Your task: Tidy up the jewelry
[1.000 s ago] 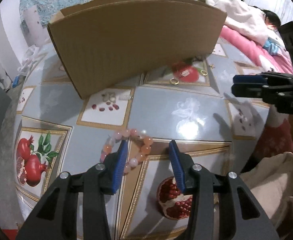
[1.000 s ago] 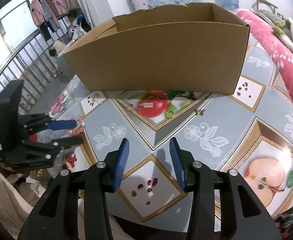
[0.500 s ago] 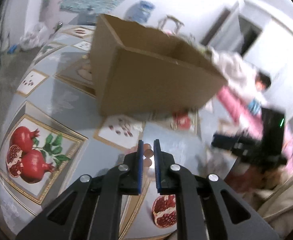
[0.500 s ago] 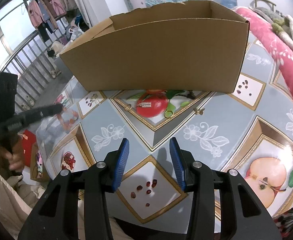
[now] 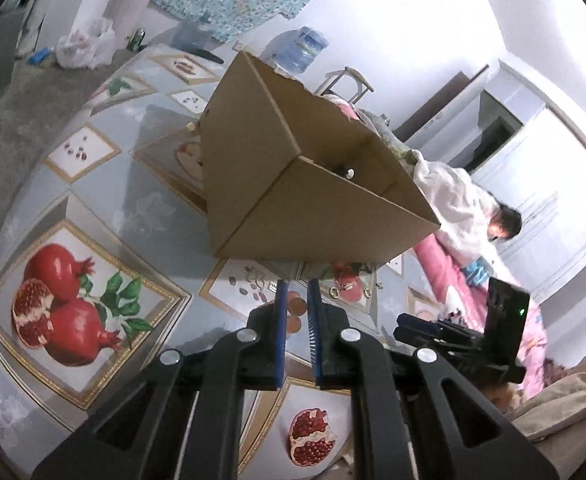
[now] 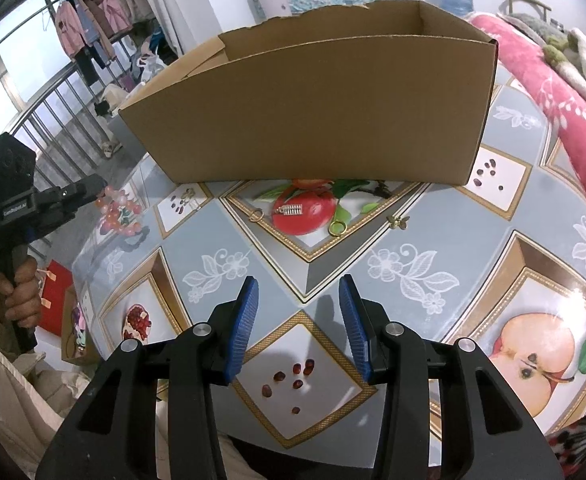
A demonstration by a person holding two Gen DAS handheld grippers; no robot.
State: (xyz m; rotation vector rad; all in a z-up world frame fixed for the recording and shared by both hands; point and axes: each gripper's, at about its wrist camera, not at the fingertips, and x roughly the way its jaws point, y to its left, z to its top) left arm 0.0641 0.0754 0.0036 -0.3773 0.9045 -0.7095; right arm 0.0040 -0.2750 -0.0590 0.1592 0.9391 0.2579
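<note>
Risk first. Your left gripper (image 5: pixel 295 304) carries the pink bead bracelet (image 6: pixel 117 212) by only part of its loop; in the right wrist view the rest hangs free below the tips, at the left edge of the frame, clear of the table (image 6: pixel 513 216). A hanging strand can swing or slide out of so narrow a pinch if you tilt or jerk the tool on the way to the cardboard box (image 6: pixel 313 112). The box wall stands tall at centre frame, so a low approach could catch the dangling beads on its rim and drop them outside.

Position of the item. In the left wrist view the blue pads are nearly pressed together, with two or three orange-pink beads showing in the slit between them, just below the box's near corner. The jaws have just been closing on the bracelet.

Your right gripper (image 6: pixel 299 312) holds its fingers spread with nothing between them, low in its frame. The small pieces, a gold ring (image 6: pixel 338 227) among them, lie well ahead of it by the box wall.
</note>
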